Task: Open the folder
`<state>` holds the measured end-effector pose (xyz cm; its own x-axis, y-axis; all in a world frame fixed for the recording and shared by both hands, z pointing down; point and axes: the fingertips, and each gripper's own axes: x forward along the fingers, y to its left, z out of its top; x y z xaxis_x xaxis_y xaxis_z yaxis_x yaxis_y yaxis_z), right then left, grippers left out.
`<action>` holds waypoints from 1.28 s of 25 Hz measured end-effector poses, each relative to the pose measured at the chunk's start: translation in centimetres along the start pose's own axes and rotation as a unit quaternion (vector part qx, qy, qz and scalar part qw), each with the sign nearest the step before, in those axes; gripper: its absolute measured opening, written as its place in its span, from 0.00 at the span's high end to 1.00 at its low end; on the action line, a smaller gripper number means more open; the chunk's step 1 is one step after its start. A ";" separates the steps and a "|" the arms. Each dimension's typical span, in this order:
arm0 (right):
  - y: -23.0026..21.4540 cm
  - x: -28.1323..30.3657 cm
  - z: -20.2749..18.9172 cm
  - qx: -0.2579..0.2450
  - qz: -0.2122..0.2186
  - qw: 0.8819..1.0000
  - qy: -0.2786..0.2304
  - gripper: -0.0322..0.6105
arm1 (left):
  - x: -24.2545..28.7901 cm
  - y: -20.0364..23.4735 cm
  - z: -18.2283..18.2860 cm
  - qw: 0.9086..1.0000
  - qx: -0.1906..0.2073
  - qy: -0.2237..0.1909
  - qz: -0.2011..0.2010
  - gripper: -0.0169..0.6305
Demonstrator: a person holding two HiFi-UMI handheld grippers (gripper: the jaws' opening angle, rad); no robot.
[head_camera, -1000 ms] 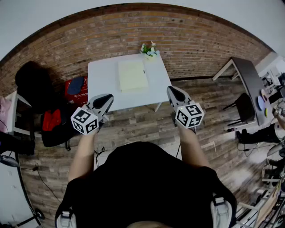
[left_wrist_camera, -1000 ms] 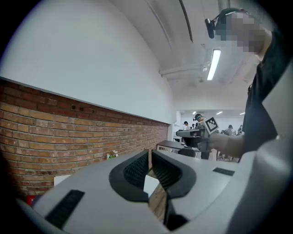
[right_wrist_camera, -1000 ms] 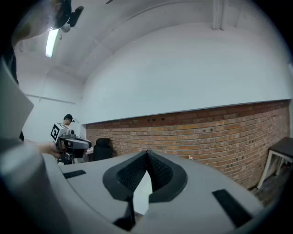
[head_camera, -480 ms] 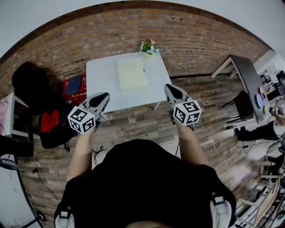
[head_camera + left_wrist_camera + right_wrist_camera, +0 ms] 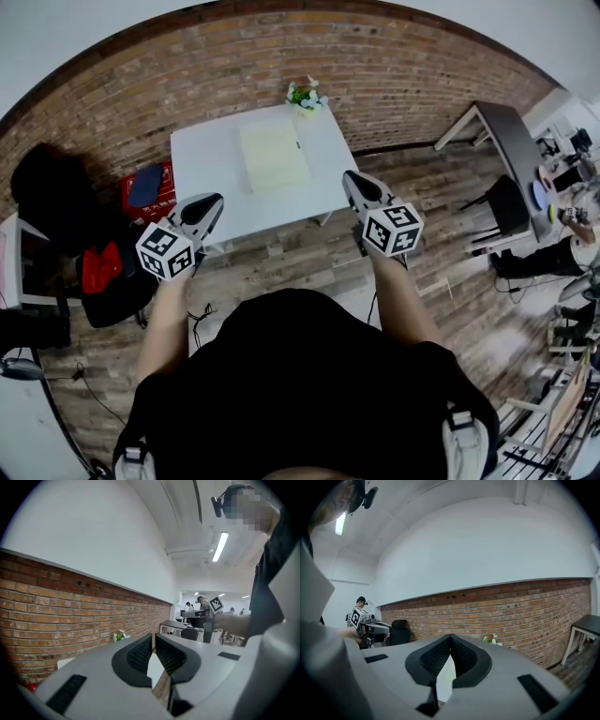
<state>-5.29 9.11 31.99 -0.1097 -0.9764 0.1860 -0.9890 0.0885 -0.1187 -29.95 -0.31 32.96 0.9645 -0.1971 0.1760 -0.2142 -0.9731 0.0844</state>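
Ceiling strip light (image 5: pixel 220 546) gives even brightness; fisheye edges bend, corners black.

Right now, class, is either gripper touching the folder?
No, the left gripper and right gripper are both clear of the folder lying on the table.

Bare wooden floor (image 5: pixel 291 258) lay between the person and the desk (image 5: pixel 202 155), leaving both hand-held grippers a free way to its near edge. The left hand-held gripper (image 5: pixel 214 200) hung over the near left part of that edge, the right hand-held gripper (image 5: pixel 349 177) just beside the near right corner. The desk top lay bare on either side of the folder (image 5: pixel 274 155). A plant (image 5: pixel 304 95) stood at the far edge, and the brick wall (image 5: pixel 394 75) closed off the back. A red box (image 5: pixel 136 208) and a dark bundle (image 5: pixel 52 183) crowded the floor on the left. A dark table (image 5: pixel 511 141) and a chair (image 5: pixel 502 208) stood well apart on the right.
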 end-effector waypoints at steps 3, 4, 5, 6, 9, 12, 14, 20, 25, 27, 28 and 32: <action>0.5 0.8 -0.2 -0.002 -0.005 1.000 0.007 0.91 | 0.0 1.2 -0.3 1.000 -0.001 0.001 -0.005 0.93; 0.7 1.0 -0.4 -0.002 -0.007 1.000 0.010 0.91 | -0.1 1.4 -0.5 1.000 -0.003 0.002 -0.007 0.93; 0.7 1.1 -0.5 -0.002 -0.008 1.000 0.012 0.91 | 0.0 1.6 -0.7 1.000 -0.004 0.003 -0.009 0.93; 0.7 1.2 -0.6 -0.002 -0.010 1.000 0.013 0.91 | 0.0 1.8 -0.9 1.000 -0.004 0.005 -0.011 0.93; 0.0 1.2 -0.8 0.001 -0.019 1.000 0.015 0.91 | 0.6 2.3 -1.3 1.000 -0.005 0.009 -0.014 0.93; -1.0 1.2 -1.2 0.009 -0.028 0.999 0.017 0.91 | 1.5 2.4 -1.6 1.000 -0.006 0.013 -0.019 0.93; -1.6 1.5 -1.7 0.014 -0.028 0.999 0.020 0.91 | 2.2 2.4 -1.8 1.000 -0.006 0.018 -0.022 0.93; -4.2 3.1 -2.5 0.017 -0.019 0.999 0.032 0.91 | 4.8 3.4 -2.2 0.999 -0.016 0.026 -0.012 0.93; -7.5 4.6 -2.3 0.015 -0.008 0.999 0.035 0.91 | 7.6 3.5 -2.3 0.999 -0.024 0.029 0.003 0.93; -8.6 5.2 -2.2 0.010 -0.005 0.999 0.036 0.91 | 8.5 3.8 -2.3 0.999 -0.027 0.037 0.010 0.93; -9.2 5.5 -2.2 0.002 -0.005 0.999 0.038 0.91 | 9.0 3.9 -2.3 0.999 -0.028 0.040 0.013 0.93; -11.2 7.1 -2.4 -0.030 0.000 0.998 0.049 0.91 | 10.9 4.7 -2.4 0.998 -0.035 0.047 0.025 0.93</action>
<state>4.79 1.70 36.96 -0.1166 -0.9526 0.2810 -0.9927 0.1034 -0.0615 -20.80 -6.70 37.64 0.9339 -0.2308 0.2731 -0.2762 -0.9507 0.1410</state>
